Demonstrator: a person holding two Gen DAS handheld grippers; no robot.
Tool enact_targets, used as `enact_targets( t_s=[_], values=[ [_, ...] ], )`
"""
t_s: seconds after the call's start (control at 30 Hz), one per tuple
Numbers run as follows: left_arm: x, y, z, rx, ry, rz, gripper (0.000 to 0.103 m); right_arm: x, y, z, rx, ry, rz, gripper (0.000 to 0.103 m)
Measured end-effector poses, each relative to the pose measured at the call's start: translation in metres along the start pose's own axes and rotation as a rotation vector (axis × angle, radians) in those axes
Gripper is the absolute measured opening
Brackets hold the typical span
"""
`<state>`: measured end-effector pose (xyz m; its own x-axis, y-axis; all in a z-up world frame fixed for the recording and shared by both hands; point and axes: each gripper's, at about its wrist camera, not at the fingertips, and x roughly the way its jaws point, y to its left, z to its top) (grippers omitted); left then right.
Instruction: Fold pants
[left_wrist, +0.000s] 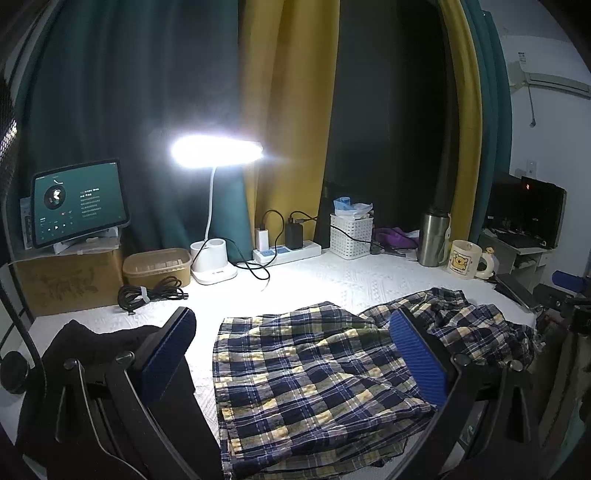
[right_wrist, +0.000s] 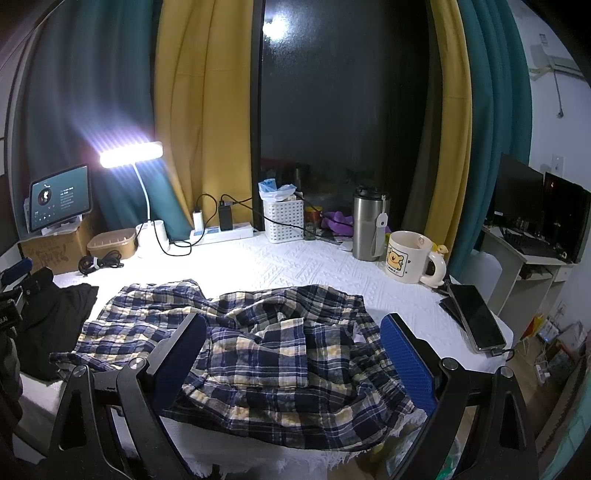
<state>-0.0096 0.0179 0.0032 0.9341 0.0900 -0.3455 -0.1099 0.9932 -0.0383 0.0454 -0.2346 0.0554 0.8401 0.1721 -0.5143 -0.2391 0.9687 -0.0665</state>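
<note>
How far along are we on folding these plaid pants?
Barely started. Done: the plaid pants lie on the white table cover, flatter at the left end, crumpled at the right. In hand: nothing; left gripper and right gripper hover open over the cloth. Left: smoothing and every fold.

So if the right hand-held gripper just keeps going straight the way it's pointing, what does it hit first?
Probably the plaid pants, bunched on the white table cover between the open fingers of the right hand-held gripper; depth is uncertain.
</note>
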Motion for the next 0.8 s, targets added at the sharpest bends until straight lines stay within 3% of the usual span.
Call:
enact_targets(
  t_s=[0.8],
  values=[
    [-0.0013,-0.0007,-0.0001,0.009,-0.002,-0.013,0.103,-0.0001,0.0017,-0.0003,-0.001,-0.004,-0.001,0.096]
  ],
)
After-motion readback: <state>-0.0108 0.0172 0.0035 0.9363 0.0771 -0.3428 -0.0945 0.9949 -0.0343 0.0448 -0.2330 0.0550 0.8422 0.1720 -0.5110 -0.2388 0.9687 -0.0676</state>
